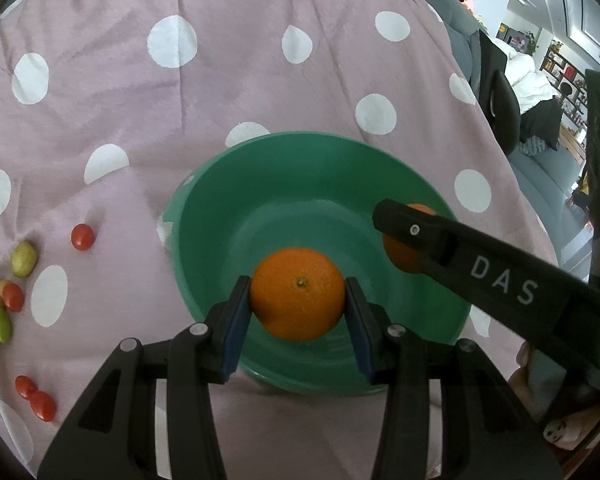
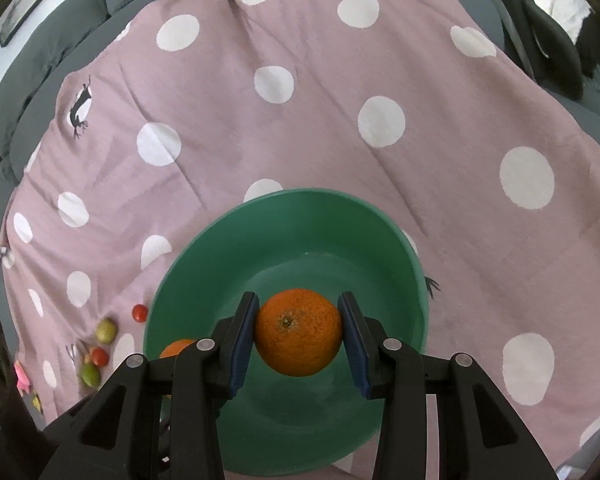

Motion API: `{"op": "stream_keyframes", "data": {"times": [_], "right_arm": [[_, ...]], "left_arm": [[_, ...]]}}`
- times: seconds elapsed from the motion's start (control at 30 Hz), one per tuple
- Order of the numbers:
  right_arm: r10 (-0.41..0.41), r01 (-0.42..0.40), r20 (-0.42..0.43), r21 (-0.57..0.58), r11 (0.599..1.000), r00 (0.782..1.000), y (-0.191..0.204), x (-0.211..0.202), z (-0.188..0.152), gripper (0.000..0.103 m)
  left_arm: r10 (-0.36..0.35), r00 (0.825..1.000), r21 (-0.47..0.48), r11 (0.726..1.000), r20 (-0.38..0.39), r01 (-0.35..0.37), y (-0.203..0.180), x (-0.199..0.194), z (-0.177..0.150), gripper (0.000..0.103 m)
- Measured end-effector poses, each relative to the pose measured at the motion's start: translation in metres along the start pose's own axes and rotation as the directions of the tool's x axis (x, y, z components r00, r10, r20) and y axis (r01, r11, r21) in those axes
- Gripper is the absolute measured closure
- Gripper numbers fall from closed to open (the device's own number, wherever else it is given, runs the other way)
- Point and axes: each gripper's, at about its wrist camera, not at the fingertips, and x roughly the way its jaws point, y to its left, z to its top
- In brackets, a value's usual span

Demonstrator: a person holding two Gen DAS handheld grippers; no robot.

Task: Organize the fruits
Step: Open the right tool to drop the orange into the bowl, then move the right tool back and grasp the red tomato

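Note:
A green bowl [image 1: 220, 208] sits on a pink polka-dot cloth; it also shows in the right wrist view [image 2: 300, 212]. My left gripper [image 1: 298, 292] is shut on an orange [image 1: 298, 294] and holds it over the bowl. My right gripper [image 2: 299, 330] is shut on a second orange [image 2: 299, 332], also over the bowl. In the left wrist view the right gripper's arm [image 1: 500, 276] reaches in from the right with its orange [image 1: 404, 252] partly hidden. The left orange [image 2: 178, 348] peeks out at the bowl's left in the right wrist view.
Small red and green tomatoes lie on the cloth [image 1: 260, 80] left of the bowl: one red [image 1: 82, 237], a green one [image 1: 24, 259], a mixed cluster [image 1: 4, 312] and two red [image 1: 36, 398]. A grey sofa [image 2: 40, 40] lies behind.

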Motion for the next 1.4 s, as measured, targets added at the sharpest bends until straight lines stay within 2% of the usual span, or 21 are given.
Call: {"op": "stream_keyframes", "data": {"times": [0.1,0.17,0.23,0.37,0.43,0.6,0.73,0.87,0.97,1.13,1.17,1.23,1.4], "right_arm": [[-0.003,0.003,-0.007,-0.009,1.000,1.000,0.001,0.001,0.000,0.060],[-0.002,0.001,-0.011,-0.013,1.000,1.000,0.002,0.000,0.000,0.060],[0.000,0.000,-0.007,-0.016,1.000,1.000,0.002,-0.001,0.000,0.059],[-0.012,0.013,0.011,-0.036,0.999,1.000,0.007,-0.004,0.000,0.056],[0.008,-0.006,0.025,-0.049,0.999,1.000,0.012,-0.009,-0.001,0.050],[0.074,-0.069,0.041,-0.115,0.991,0.996,0.038,-0.018,-0.005,0.050],[0.137,-0.130,0.022,-0.205,0.970,0.990,0.069,-0.019,-0.012,0.050],[0.242,-0.244,-0.043,-0.285,0.927,0.969,0.105,-0.017,-0.025,0.050],[0.291,-0.309,-0.105,-0.346,0.886,0.951,0.134,-0.012,-0.037,0.050],[0.311,-0.383,-0.235,-0.401,0.832,0.921,0.179,0.012,-0.063,0.050],[0.310,-0.393,-0.256,-0.412,0.822,0.916,0.185,0.017,-0.067,0.050],[0.304,-0.417,-0.308,-0.430,0.801,0.902,0.199,0.028,-0.080,0.050],[0.298,-0.477,-0.415,-0.442,0.760,0.859,0.226,0.051,-0.117,0.050]], "left_arm": [[-0.009,1.000,0.000,1.000,0.000,0.009,-0.001,-0.002,0.000,0.057],[-0.015,1.000,0.002,1.000,0.025,0.015,0.000,-0.009,0.000,0.053],[-0.017,0.999,0.002,1.000,0.050,0.017,0.001,-0.016,0.000,0.038],[-0.016,0.995,-0.005,1.000,0.094,0.017,0.009,-0.039,-0.003,0.037],[-0.001,0.994,-0.022,1.000,0.109,0.004,0.019,-0.051,-0.006,0.036],[0.055,0.991,-0.115,0.992,0.121,-0.041,0.064,-0.080,-0.020,0.032],[0.155,0.981,-0.179,0.975,0.115,-0.133,0.101,-0.102,-0.034,0.032],[0.249,0.964,-0.257,0.942,0.096,-0.218,0.147,-0.125,-0.051,0.032],[0.285,0.954,-0.309,0.919,0.093,-0.244,0.175,-0.136,-0.065,0.032],[0.279,0.958,-0.399,0.888,0.071,-0.229,0.217,-0.140,-0.085,0.034],[0.277,0.959,-0.421,0.879,0.065,-0.225,0.226,-0.140,-0.090,0.036],[0.274,0.960,-0.439,0.870,0.055,-0.223,0.236,-0.139,-0.092,0.048],[0.253,0.966,-0.486,0.850,0.042,-0.202,0.252,-0.136,-0.099,0.059]]}}
